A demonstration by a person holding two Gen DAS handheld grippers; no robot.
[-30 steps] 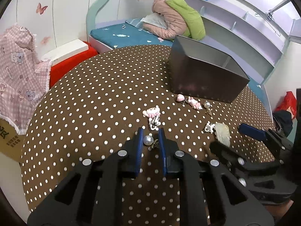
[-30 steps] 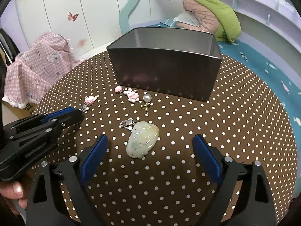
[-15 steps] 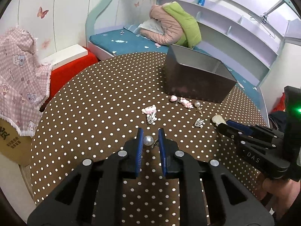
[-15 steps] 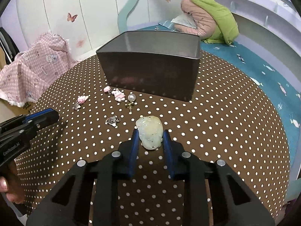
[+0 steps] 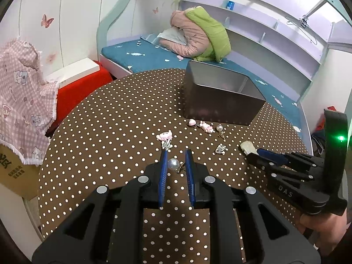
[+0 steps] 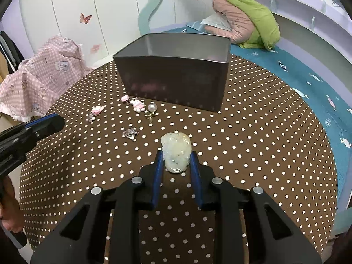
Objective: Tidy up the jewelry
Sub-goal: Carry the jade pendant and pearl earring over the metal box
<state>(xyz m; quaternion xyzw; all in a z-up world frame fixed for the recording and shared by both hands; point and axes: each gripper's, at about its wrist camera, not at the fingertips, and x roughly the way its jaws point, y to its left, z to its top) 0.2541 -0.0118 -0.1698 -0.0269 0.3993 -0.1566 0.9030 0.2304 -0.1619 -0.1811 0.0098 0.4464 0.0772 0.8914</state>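
Since each piece must reach the box (image 6: 173, 81) ahead, left jaws pinch the pearl earring (image 5: 173, 164) and right jaws clench the jade pendant (image 6: 176, 153).

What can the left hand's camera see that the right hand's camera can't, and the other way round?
Only the left wrist view shows the pearl earring pinched in the left gripper, plus a red cushion beside the table. Only the right wrist view shows the whole pale jade pendant clamped in the right gripper; the left view catches just its tip. Both show the dark metal box, the polka-dot tablecloth, the second pearl earring, the pink charms and the green-and-pink jacket.
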